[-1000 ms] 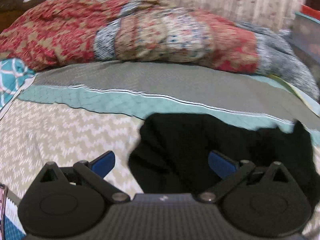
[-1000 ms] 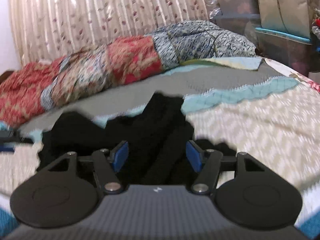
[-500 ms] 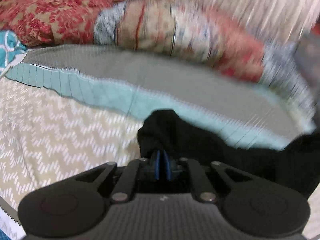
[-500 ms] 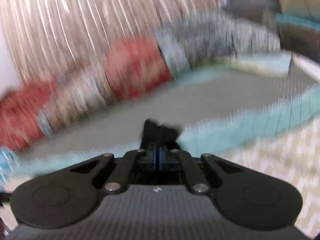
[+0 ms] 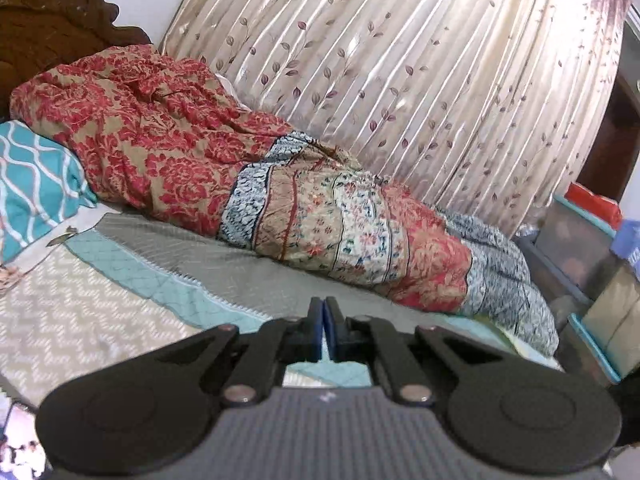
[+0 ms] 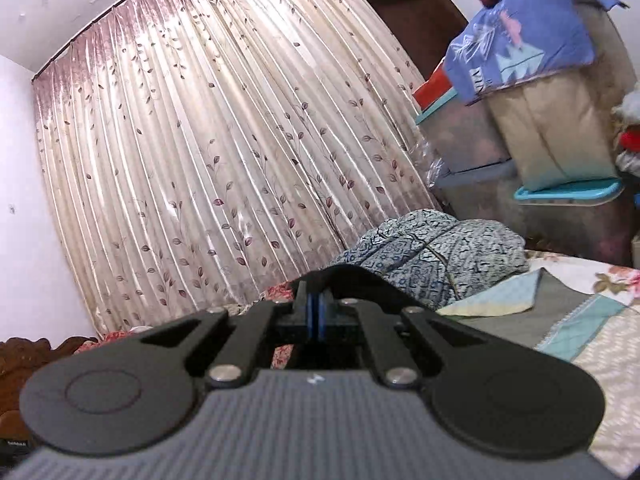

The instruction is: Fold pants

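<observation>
Your left gripper (image 5: pixel 324 312) has its blue pads pressed together, raised over the patterned bedspread (image 5: pixel 92 320), with the red floral quilt (image 5: pixel 160 140) far left. Your right gripper (image 6: pixel 317 308) is likewise closed, facing the curtain (image 6: pixel 220 160). The pants show in neither view, so any grip on them cannot be told.

Daylight glows through the curtain (image 5: pixel 400 92), brightest at its upper right in the left view; the room is evenly lit with soft shadows; fisheye bending curves the curtain's pleats and darkens the corners; both views are fairly sharp, slightly soft toward the edges; the bed (image 5: pixel 80 320) shows no glare.
</observation>
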`<move>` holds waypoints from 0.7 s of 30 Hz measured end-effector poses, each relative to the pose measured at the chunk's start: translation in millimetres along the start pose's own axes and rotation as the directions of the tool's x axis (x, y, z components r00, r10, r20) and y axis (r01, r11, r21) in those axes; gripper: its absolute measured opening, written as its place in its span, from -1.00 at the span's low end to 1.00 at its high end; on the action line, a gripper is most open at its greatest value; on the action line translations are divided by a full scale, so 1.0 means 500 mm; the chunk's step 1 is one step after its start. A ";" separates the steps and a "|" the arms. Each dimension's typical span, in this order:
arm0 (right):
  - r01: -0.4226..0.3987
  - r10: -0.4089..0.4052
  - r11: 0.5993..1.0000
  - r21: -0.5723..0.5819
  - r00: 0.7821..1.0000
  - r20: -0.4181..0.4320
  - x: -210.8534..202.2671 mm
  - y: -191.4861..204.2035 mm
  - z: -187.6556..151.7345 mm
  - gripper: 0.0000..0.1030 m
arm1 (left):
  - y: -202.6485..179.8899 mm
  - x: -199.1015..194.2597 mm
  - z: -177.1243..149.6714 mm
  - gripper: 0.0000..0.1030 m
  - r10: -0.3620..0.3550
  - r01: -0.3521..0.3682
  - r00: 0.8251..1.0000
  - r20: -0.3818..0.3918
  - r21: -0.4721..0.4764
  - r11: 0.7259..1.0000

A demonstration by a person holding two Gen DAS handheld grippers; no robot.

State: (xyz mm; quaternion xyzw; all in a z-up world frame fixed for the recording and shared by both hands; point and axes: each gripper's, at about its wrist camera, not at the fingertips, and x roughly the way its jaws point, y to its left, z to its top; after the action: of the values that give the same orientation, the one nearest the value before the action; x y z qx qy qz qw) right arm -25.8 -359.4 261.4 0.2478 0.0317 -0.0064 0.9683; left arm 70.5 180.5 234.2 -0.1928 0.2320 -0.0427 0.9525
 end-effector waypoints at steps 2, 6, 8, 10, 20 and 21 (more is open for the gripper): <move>0.024 -0.024 1.000 -0.020 1.000 -0.011 -0.027 -0.009 -0.017 -0.90 | -0.009 0.014 -0.029 -0.93 -0.007 0.009 0.998 -0.057 0.035 0.999; 0.114 -0.115 0.992 -0.055 0.993 -0.014 -0.053 -0.023 -0.039 -0.90 | -0.060 0.094 -0.111 0.21 0.017 0.012 0.983 -0.181 0.158 0.987; 0.127 -0.127 0.992 0.003 0.992 -0.021 -0.061 -0.046 -0.037 -0.90 | -0.080 0.153 -0.151 0.60 0.055 -0.008 0.974 -0.218 0.210 0.978; 0.128 -0.126 0.990 0.066 0.991 -0.032 -0.063 -0.065 -0.035 -0.90 | -0.084 0.237 -0.178 0.63 0.087 -0.018 0.950 -0.298 0.228 0.973; 0.162 -0.161 0.986 0.027 0.986 -0.040 -0.074 -0.079 -0.043 -0.90 | -0.018 0.494 -0.266 -0.25 0.037 -0.028 0.816 -0.577 0.025 0.999; 0.171 -0.169 0.985 0.027 0.984 -0.049 -0.061 -0.088 -0.046 -0.90 | -0.029 0.507 -0.260 -0.31 0.061 -0.046 0.816 -0.575 0.040 0.998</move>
State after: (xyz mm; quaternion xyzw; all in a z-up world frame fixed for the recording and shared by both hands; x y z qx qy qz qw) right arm -59.0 -387.0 222.4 0.2594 0.0753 -0.0837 0.9592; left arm 236.5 78.4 25.4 -0.1526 0.5136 -0.0751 0.8410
